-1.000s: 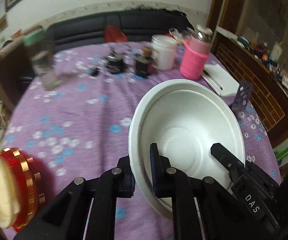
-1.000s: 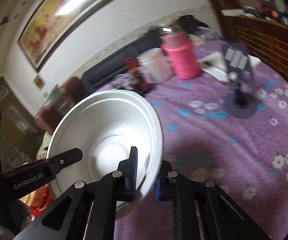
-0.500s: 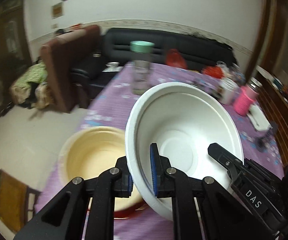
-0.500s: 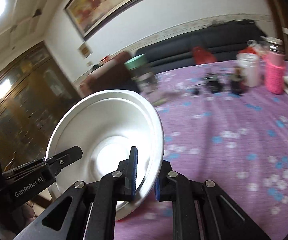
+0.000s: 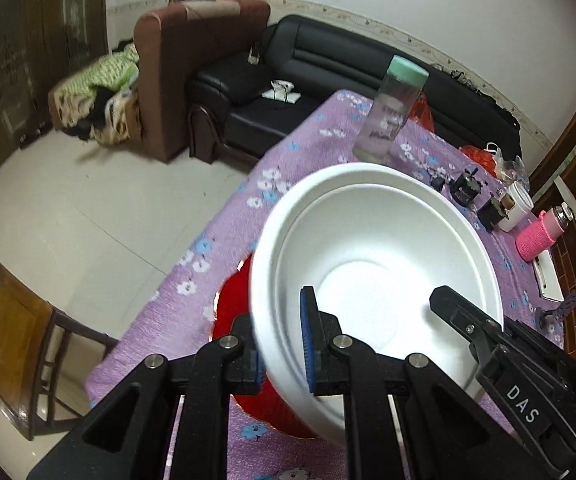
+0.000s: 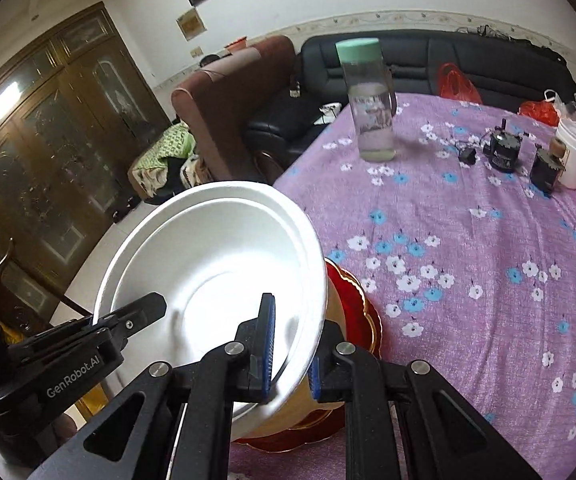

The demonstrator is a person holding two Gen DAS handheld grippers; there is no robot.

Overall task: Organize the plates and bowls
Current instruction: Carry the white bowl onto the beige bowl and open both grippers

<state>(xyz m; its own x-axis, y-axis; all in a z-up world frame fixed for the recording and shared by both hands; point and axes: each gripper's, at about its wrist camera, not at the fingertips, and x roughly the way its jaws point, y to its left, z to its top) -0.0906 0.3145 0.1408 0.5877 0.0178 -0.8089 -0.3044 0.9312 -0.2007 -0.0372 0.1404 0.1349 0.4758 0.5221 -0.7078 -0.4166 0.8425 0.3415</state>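
A white foam bowl (image 5: 376, 276) is held by both grippers at once. My left gripper (image 5: 284, 354) is shut on its left rim. My right gripper (image 6: 290, 354) is shut on its right rim; the bowl also shows in the right wrist view (image 6: 212, 276). Each gripper shows in the other's view, clamped on the opposite rim. The bowl hangs tilted just above a red plate with a gold edge (image 6: 362, 316), near the table's left edge. A cream-yellow bowl (image 6: 300, 408) sits on that plate, mostly hidden under the white bowl. The red plate also shows in the left wrist view (image 5: 232, 308).
The table has a purple flowered cloth (image 6: 468, 240). A clear bottle with a green cap (image 6: 370, 100) stands at the far side. Small black devices (image 6: 504, 148), a white cup (image 6: 574, 152) and a pink holder (image 5: 538, 236) stand at the far right. A wooden chair (image 5: 12, 340) stands beside the table.
Both grippers have carried the white bowl leftward across the table to above the red plate and yellow bowl. The yellow bowl, open to view half a second ago, is now covered.
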